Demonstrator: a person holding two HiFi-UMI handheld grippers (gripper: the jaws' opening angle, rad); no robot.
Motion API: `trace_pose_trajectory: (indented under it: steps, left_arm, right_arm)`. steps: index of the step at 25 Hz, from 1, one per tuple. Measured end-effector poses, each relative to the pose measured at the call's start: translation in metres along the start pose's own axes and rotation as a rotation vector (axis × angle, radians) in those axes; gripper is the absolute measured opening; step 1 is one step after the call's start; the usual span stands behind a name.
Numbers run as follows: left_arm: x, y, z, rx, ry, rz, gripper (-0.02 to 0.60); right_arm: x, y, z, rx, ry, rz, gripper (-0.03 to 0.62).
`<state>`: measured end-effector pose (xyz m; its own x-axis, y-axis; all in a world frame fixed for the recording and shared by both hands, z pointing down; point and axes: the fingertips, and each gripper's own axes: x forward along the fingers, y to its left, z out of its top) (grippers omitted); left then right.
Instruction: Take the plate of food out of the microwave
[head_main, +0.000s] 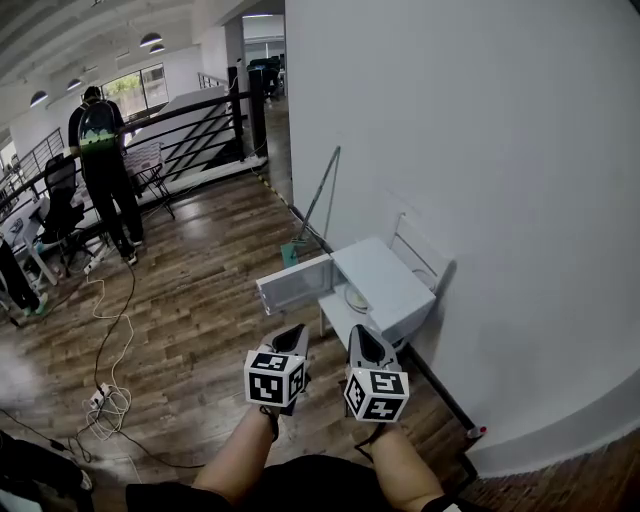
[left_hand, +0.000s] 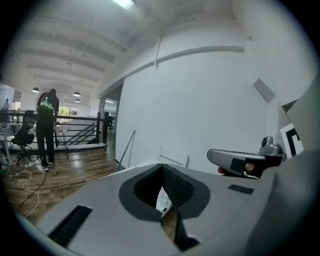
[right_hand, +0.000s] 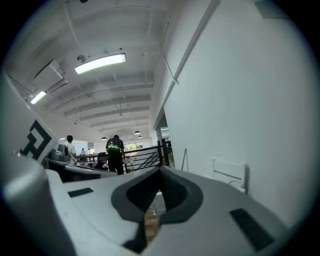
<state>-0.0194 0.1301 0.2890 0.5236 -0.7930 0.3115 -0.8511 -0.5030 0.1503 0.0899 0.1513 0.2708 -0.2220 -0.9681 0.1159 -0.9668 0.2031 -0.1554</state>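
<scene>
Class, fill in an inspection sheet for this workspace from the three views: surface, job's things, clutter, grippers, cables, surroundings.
Surface: low white stand on a wooden floor, against the wall.
Job's things: microwave with its door open; plate shows in the opening, food too small to tell.
Clutter: mop leaning on the wall; small red item at the wall's foot.
Grippers: left gripper and right gripper, jaws together, empty, short of the microwave.
Cables: loose cable and power strip on the floor.
Surroundings: person by a black railing.
</scene>
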Motion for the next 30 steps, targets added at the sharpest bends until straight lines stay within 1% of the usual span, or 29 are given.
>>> trace_pose_trajectory:
  steps: [8,15,20,25,30]
  left_arm:
    - [0.024,-0.024,0.002,-0.006,0.004,0.013,-0.002]
    - [0.047,-0.06,0.002,0.003,0.002,0.029,-0.002]
    - [0.058,-0.075,0.002,0.017,0.004,0.03,-0.002]
    - [0.071,-0.066,-0.001,-0.006,-0.004,0.038,-0.002]
    - [0.104,-0.033,-0.005,-0.044,0.007,0.036,-0.002]
  right_arm:
    - [-0.003,-0.038,0.004,-0.008,0.002,-0.007,0.006]
    - [-0.015,-0.084,0.011,-0.006,-0.018,0.0,0.006]
    - [-0.013,-0.101,0.01,-0.013,-0.009,-0.005,0.006]
    - [0.003,-0.104,0.001,-0.017,0.004,0.004,0.006]
    - [0.045,-0.104,-0.006,-0.035,0.011,0.006,0.006]
